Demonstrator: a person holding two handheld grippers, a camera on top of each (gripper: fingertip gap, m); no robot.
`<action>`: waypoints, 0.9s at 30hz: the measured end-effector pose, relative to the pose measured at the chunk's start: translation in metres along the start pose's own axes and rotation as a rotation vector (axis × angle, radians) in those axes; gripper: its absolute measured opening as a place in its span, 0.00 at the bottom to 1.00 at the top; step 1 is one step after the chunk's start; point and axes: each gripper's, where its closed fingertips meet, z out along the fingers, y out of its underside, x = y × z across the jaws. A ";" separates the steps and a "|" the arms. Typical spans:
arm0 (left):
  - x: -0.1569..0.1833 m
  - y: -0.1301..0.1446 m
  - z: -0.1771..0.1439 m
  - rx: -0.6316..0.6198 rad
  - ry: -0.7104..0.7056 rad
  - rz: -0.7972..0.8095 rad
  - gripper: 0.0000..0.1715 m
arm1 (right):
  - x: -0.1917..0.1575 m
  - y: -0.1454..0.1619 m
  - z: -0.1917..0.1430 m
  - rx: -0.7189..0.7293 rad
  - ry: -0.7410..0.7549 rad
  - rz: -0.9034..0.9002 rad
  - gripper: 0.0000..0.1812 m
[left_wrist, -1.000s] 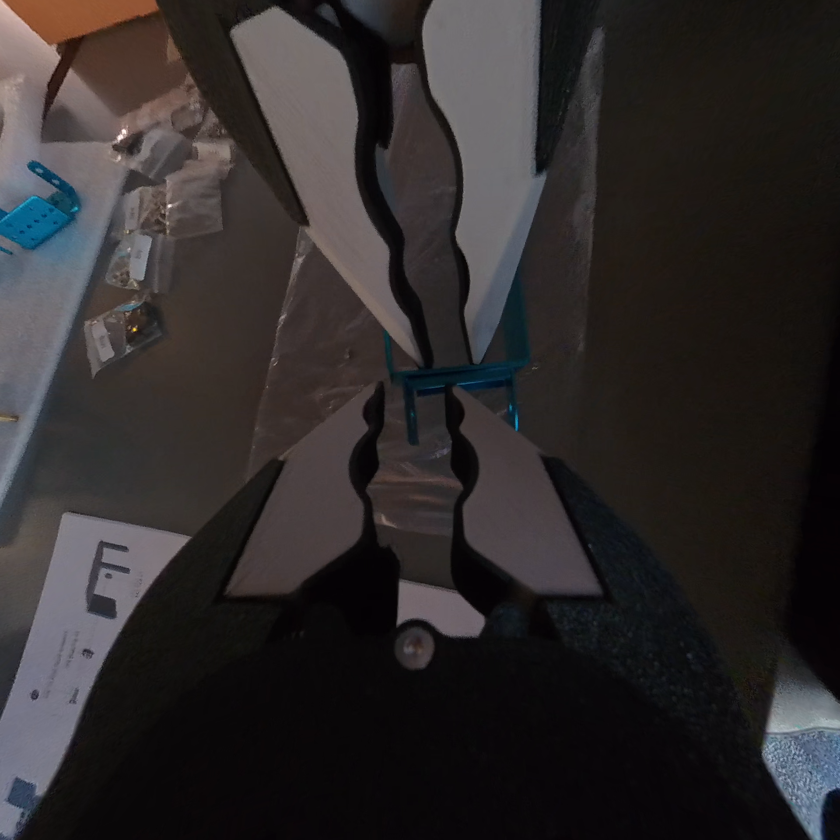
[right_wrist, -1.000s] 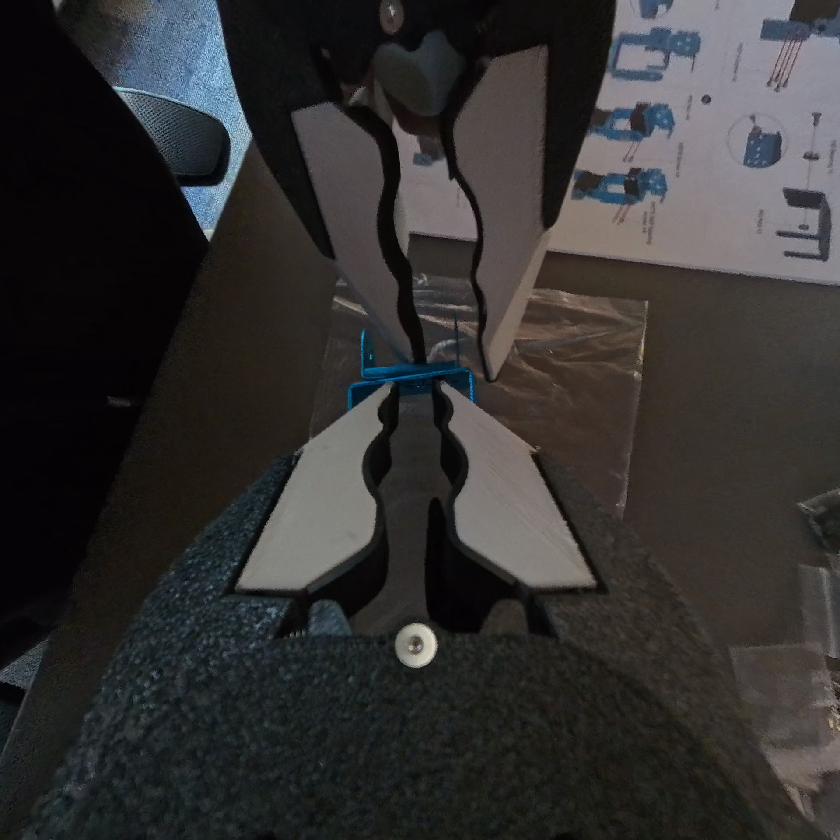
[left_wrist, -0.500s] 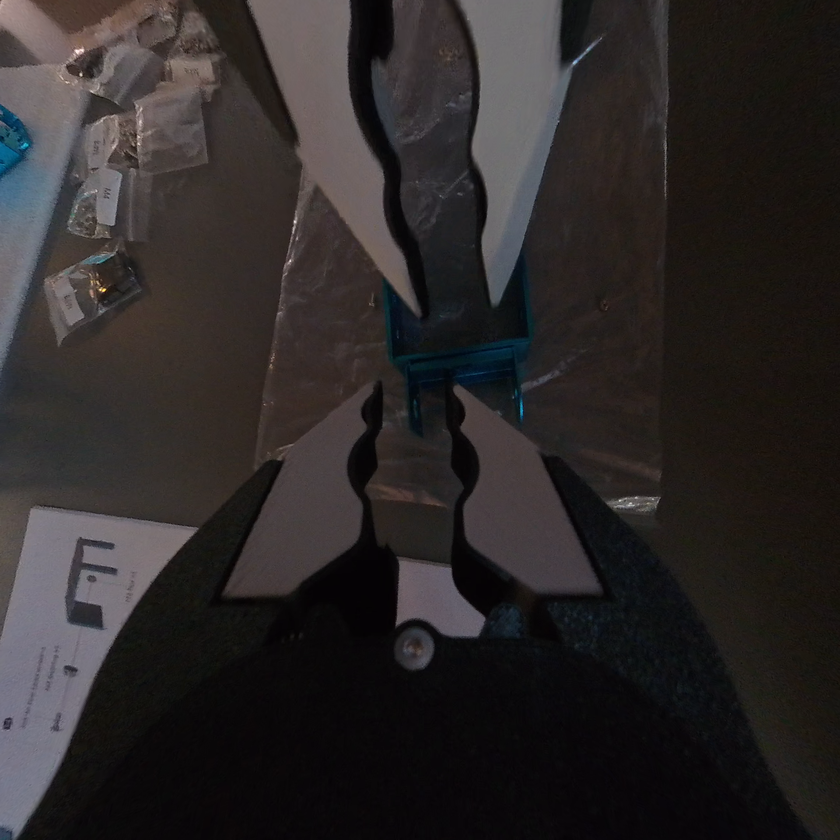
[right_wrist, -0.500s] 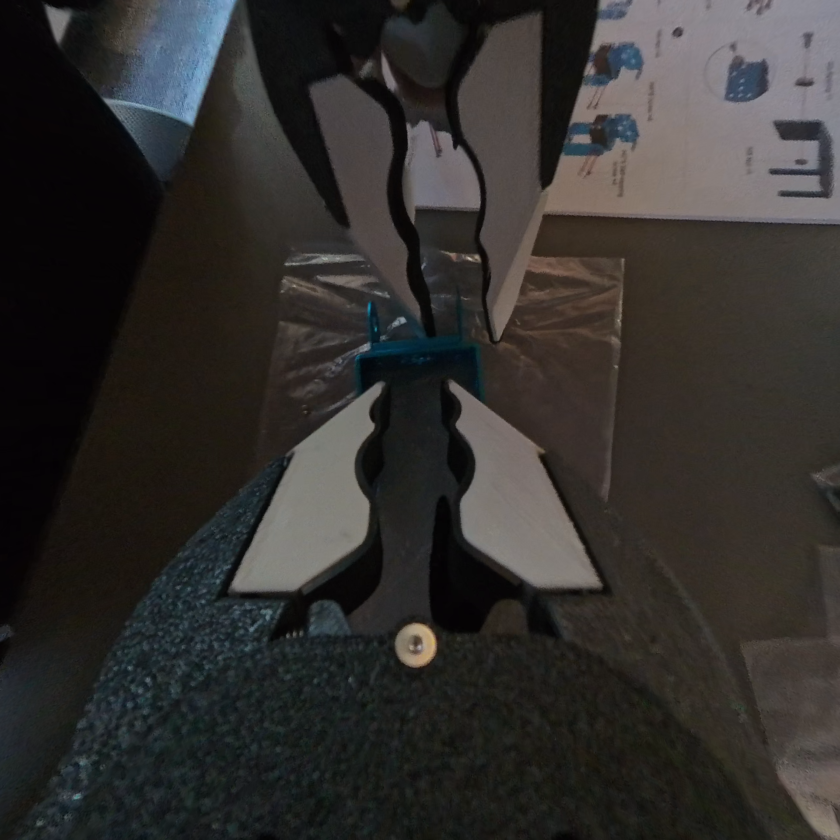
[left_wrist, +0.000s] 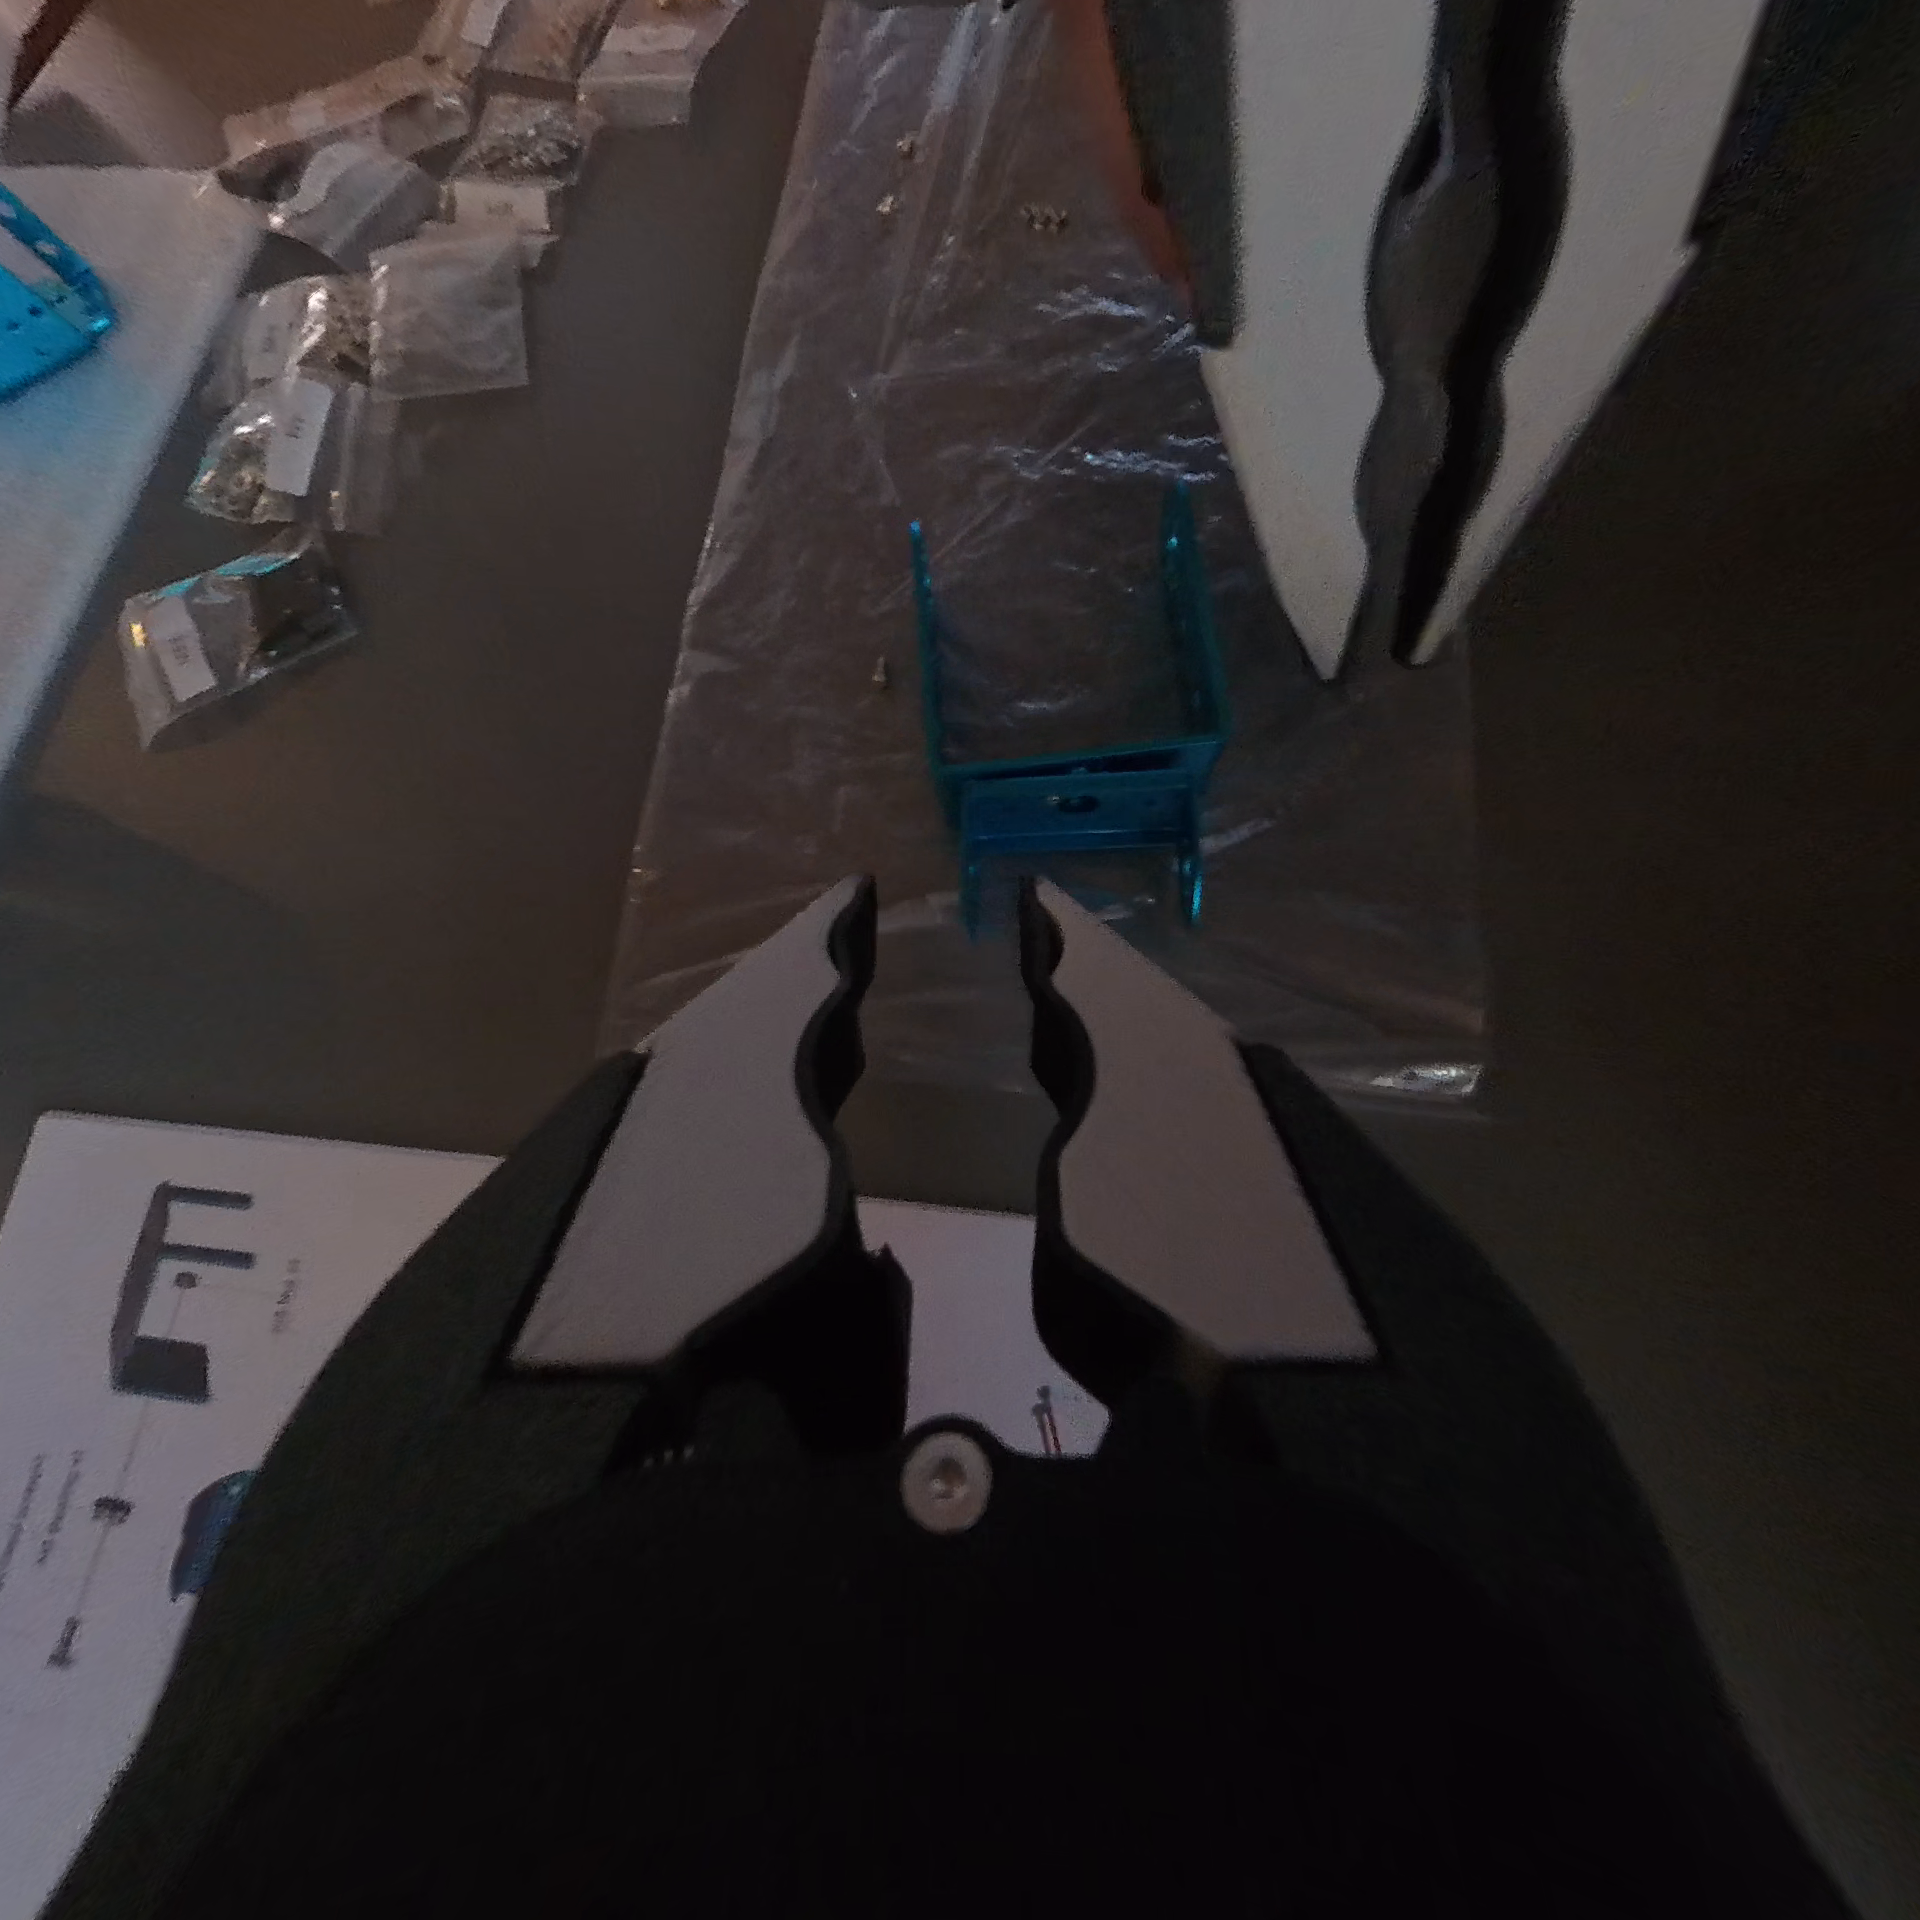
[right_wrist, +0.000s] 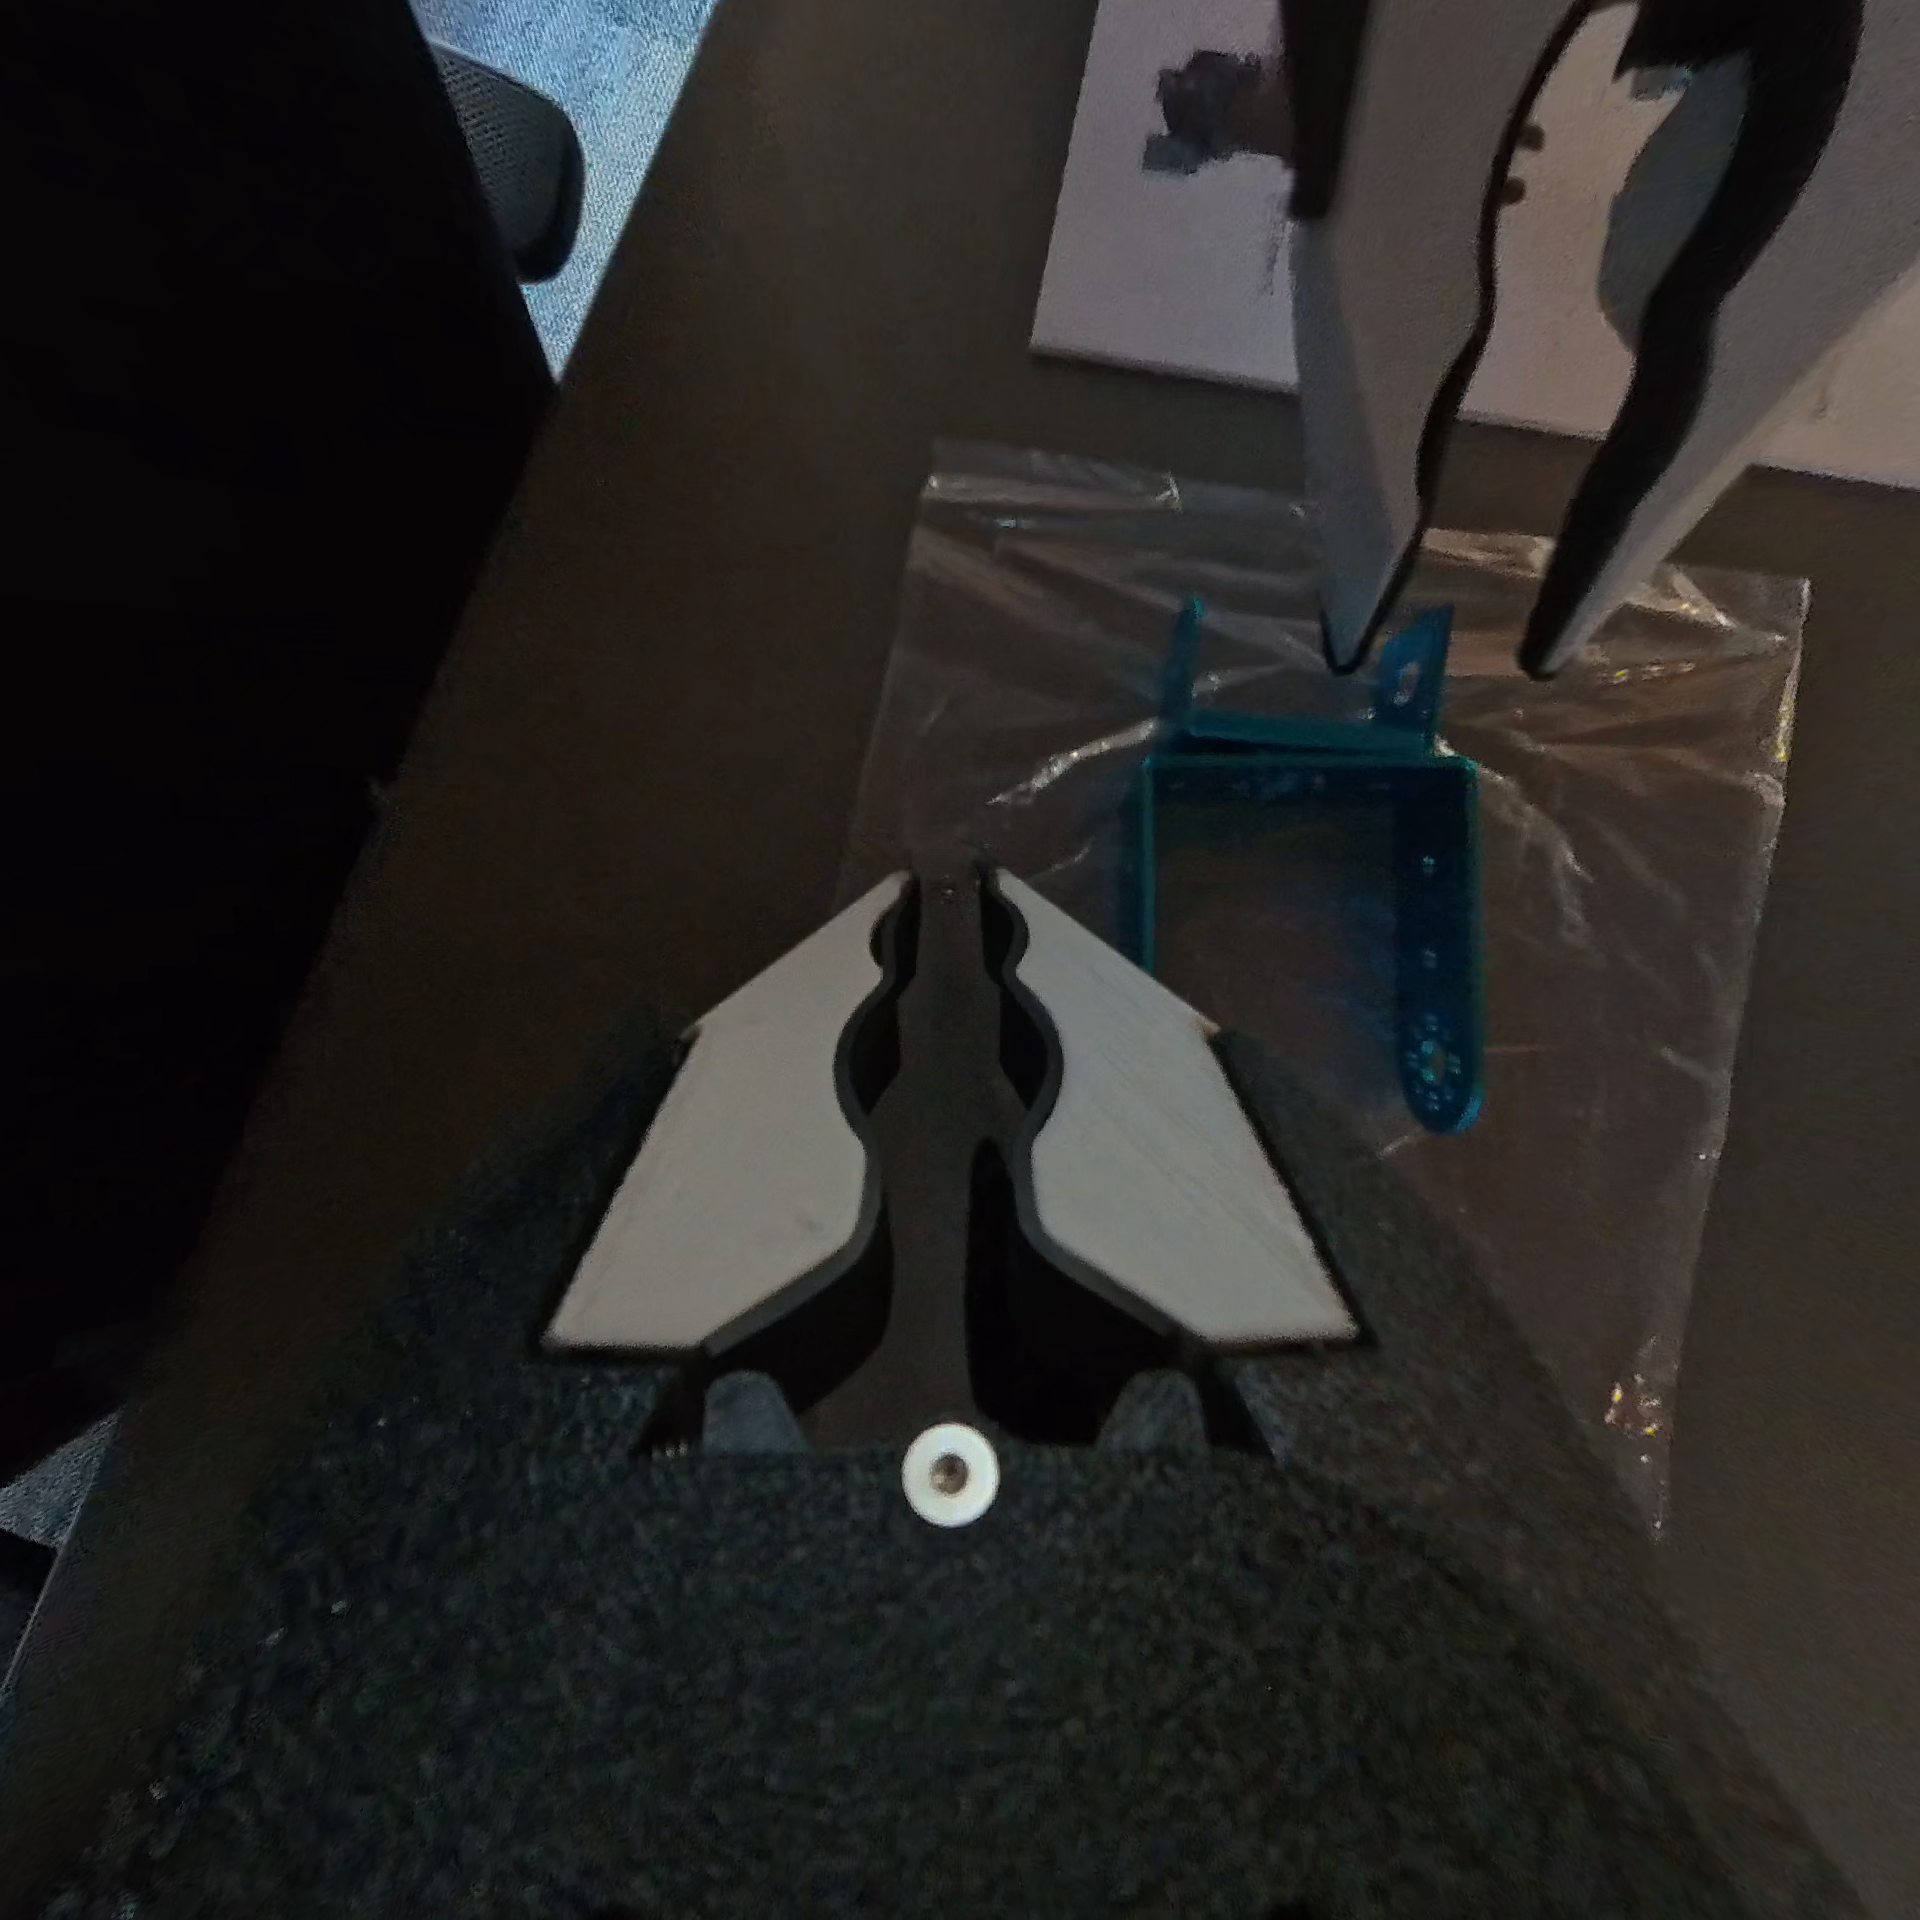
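Observation:
A blue metal bracket assembly (left_wrist: 1081, 805) lies on a clear plastic bag (left_wrist: 935, 416) on the dark table. My left gripper (left_wrist: 951, 883) is open and empty, with its tips just short of the bracket's near legs. My right gripper (left_wrist: 1377, 660) hangs beyond the bracket at the upper right, with its jaws almost together and empty. In the right wrist view the bracket (right_wrist: 1309, 779) lies on the bag (right_wrist: 1558, 1039) to the right of my right gripper (right_wrist: 948, 878), which touches nothing. The left gripper (right_wrist: 1444, 665) hovers over the bracket's far tabs.
A white instruction sheet (left_wrist: 156, 1299) lies under my left gripper and shows in the right wrist view (right_wrist: 1174, 260). Several small hardware bags (left_wrist: 312, 416) and a blue perforated plate (left_wrist: 31, 322) sit at the left. Loose screws (left_wrist: 1044, 215) lie on the plastic. A dark chair (right_wrist: 499, 156) stands past the table edge.
Both grippers have drawn back from the bracket, which now lies free on the bag. The right gripper has moved off to the side and its jaws have narrowed.

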 end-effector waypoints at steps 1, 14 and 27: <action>0.001 0.001 0.001 -0.010 0.002 0.005 0.15 | -0.001 0.000 0.000 0.002 -0.014 0.007 0.06; 0.011 -0.003 -0.012 0.018 0.058 0.010 0.23 | -0.002 0.004 0.006 -0.081 -0.011 0.003 0.01; 0.019 -0.001 -0.008 0.008 0.095 0.012 0.35 | 0.005 0.008 -0.021 -0.045 0.023 0.011 0.00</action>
